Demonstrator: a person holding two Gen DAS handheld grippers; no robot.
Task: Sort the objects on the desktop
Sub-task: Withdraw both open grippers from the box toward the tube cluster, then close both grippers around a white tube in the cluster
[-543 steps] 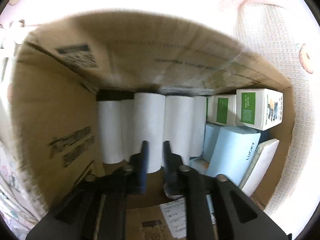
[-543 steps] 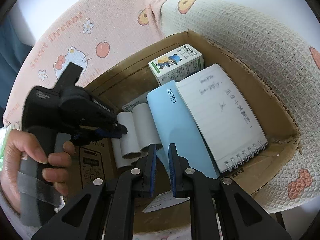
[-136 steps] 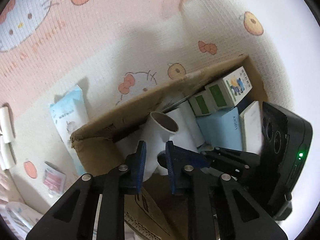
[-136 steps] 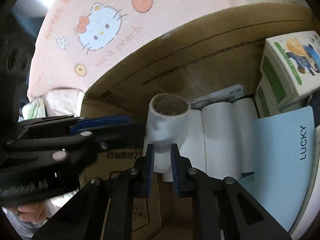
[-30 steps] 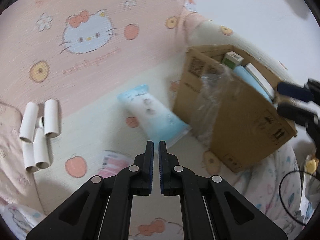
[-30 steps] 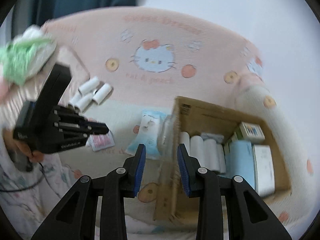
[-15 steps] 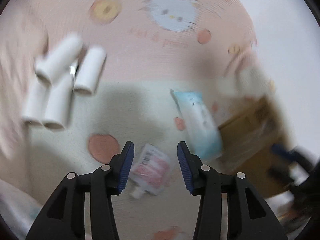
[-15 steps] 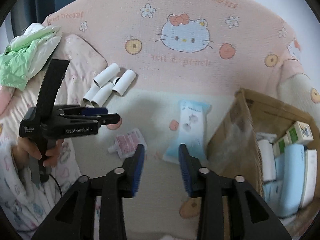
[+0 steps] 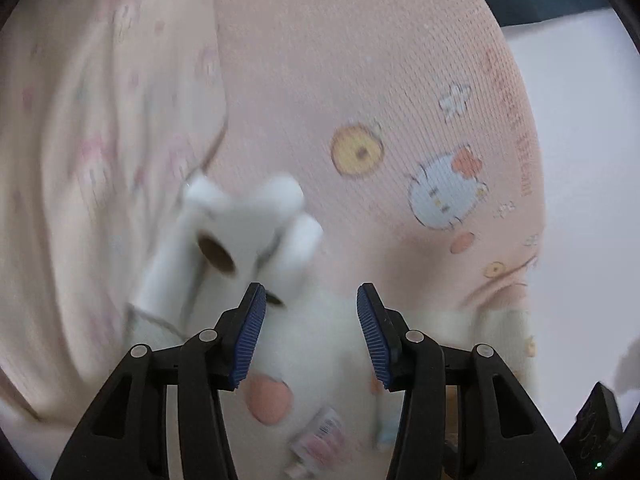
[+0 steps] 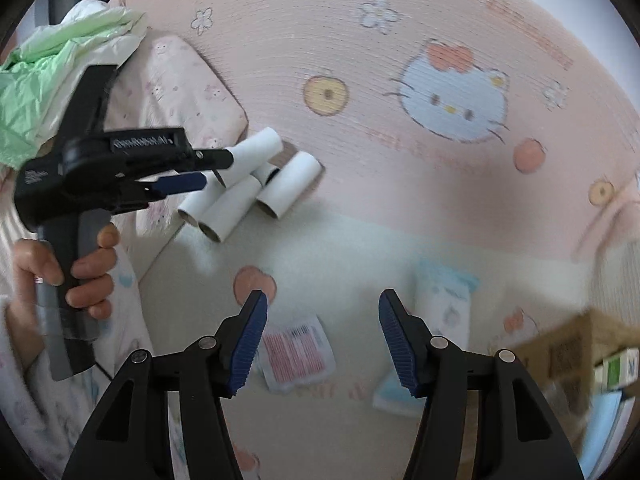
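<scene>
Currently both tools are over a pink-and-cream cartoon-print blanket (image 10: 400,208), each pointing downward. Left gripper (image 9: 308,334): blue ribbed pads apart and widening, nothing between them; only cream blanket shows in the gap. Just ahead of its left finger and slightly to that side lies a cluster of white cardboard tubes (image 9: 240,240), blurred, one brown hollow end turned toward the camera; whether the finger tip touches the nearest tube cannot be told. Below and behind the pads, a small pink-labelled packet (image 9: 320,440) lies flat on the cream part, blurred. Right gripper (image 10: 322,338): pads also apart and widening, empty between. From the right wrist view the left gripper (image 10: 212,170) appears far to the left side, a hand (image 10: 76,272) wrapped round its grey handle, its finger tips at the near end of the same tube cluster (image 10: 248,188); the tubes lie side by side on the pink part, by a pale printed pillow (image 10: 184,92), with one tube resting on top. Directly under the right gripper's left finger lies the pink packet (image 10: 298,350), barcode up. Beyond its right finger, a light blue tissue pack (image 10: 440,300) lies flat. Further right and lower, a cardboard box (image 10: 568,348) shows at the edge, with a green-and-white carton (image 10: 616,368) inside; detail blurred. Crumpled green and white cloth (image 10: 60,72) sits top left, behind the left gripper.
</scene>
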